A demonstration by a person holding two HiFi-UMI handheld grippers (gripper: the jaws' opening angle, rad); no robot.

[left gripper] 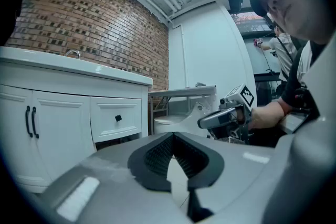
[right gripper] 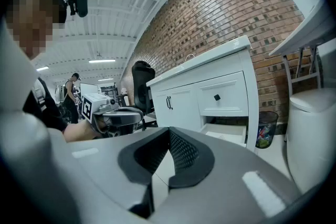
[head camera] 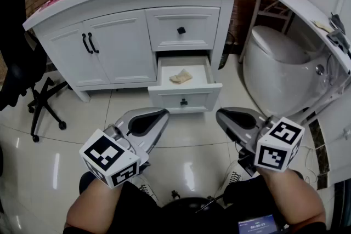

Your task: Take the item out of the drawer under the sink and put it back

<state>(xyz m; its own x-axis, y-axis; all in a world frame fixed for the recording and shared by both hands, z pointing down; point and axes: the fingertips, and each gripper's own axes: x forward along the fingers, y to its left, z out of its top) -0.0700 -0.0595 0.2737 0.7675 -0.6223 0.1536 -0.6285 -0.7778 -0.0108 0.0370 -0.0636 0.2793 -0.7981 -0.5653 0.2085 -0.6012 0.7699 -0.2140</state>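
White vanity drawer holds a crumpled beige cloth.

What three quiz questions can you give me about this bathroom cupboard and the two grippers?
1. True or false: the lower white drawer with the black knob is pulled open.
2. What lies inside that drawer? A) a crumpled beige cloth B) a red ball C) nothing at all
3. Fill the gap: the left gripper and the right gripper each have their jaws ____, with nothing between them.
Key: 1 true; 2 A; 3 together.
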